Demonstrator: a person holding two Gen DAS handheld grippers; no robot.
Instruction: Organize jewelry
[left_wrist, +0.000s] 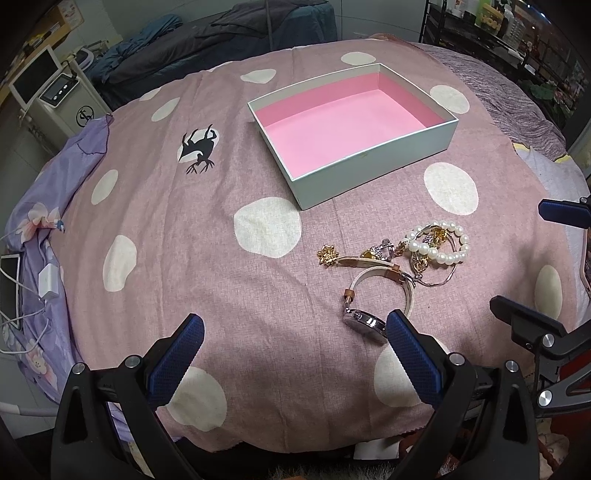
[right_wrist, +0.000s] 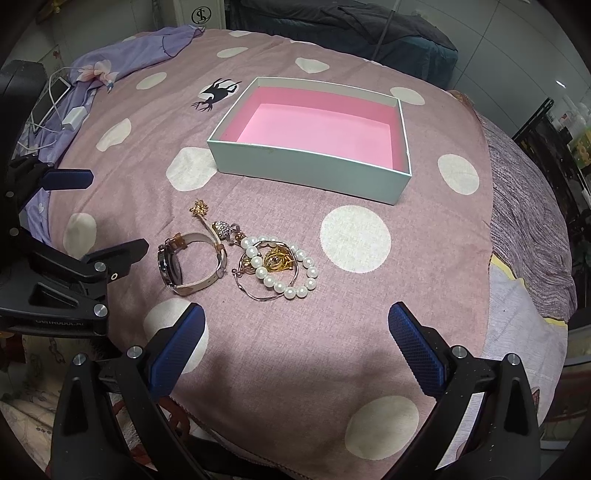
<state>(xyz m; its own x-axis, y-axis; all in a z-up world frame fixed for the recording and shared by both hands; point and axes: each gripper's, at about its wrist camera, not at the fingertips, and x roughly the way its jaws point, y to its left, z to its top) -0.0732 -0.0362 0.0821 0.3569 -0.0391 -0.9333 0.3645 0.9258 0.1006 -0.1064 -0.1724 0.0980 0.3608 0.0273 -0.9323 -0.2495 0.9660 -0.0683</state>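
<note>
An open box (left_wrist: 373, 162) (right_wrist: 314, 173) with a pink inside stands empty on the pink spotted cloth. In front of it lies a pile of jewelry: a wristwatch (left_wrist: 369, 317) (right_wrist: 184, 266) with a pale strap, a pearl bracelet (left_wrist: 443, 243) (right_wrist: 291, 273), a thin chain bangle (right_wrist: 258, 291), a gold flower piece (left_wrist: 328, 254) (right_wrist: 199, 208) and a rhinestone ring (left_wrist: 382, 249) (right_wrist: 221, 227). My left gripper (left_wrist: 295, 328) is open, its right finger beside the watch. My right gripper (right_wrist: 295, 317) is open, just short of the pearls. Each gripper also shows at the edge of the other view.
A purple floral cloth (left_wrist: 33, 221) (right_wrist: 129, 55) lies at the table's left with a phone (left_wrist: 9, 284), a white charger (left_wrist: 48, 282) and cables. A white machine (left_wrist: 51, 96) stands beyond. Dark bedding (left_wrist: 221, 37) is behind; shelves (left_wrist: 517, 37) are at the right.
</note>
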